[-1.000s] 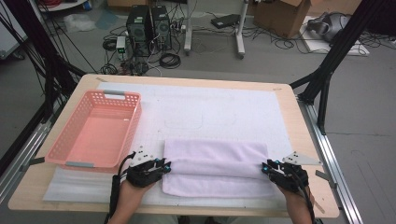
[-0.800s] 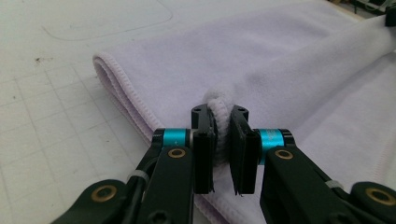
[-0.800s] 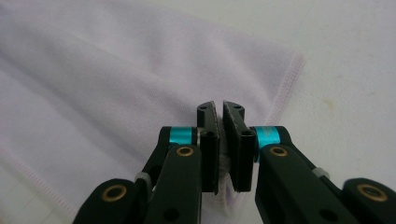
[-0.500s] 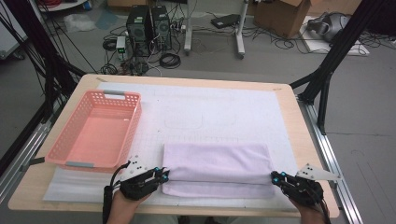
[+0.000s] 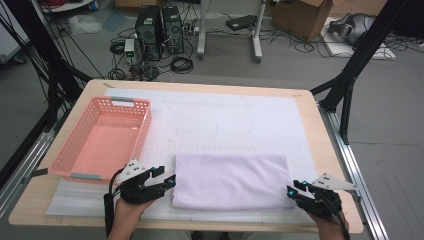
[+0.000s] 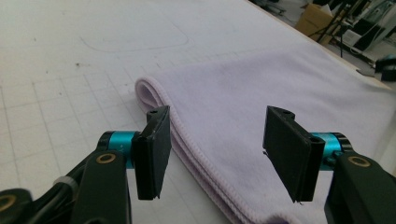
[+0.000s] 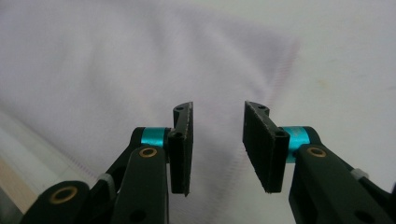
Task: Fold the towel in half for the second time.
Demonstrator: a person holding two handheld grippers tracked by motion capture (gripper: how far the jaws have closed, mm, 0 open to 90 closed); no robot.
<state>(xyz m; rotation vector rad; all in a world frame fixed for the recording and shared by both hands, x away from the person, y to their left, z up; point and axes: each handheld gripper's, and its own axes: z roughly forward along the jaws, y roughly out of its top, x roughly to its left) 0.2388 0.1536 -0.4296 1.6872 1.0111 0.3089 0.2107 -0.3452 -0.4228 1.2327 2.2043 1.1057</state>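
A folded lilac towel (image 5: 231,181) lies flat on the white mat near the table's front edge. My left gripper (image 5: 169,181) sits at the towel's left end, open, its jaws spread wide over the layered edge of the towel (image 6: 219,140). My right gripper (image 5: 291,191) rests at the towel's front right corner, open, with a narrow gap between its jaws above the towel (image 7: 140,65). Neither gripper holds any cloth.
A pink plastic basket (image 5: 102,139) stands empty at the left on the white gridded mat (image 5: 225,115). The wooden table's front edge (image 5: 200,225) runs just behind my hands. Black frame legs, computers and cables lie on the floor beyond the table.
Both grippers have drawn back toward the table's front edge, the left from the towel's left end and the right toward its front right corner. The towel lies as before.
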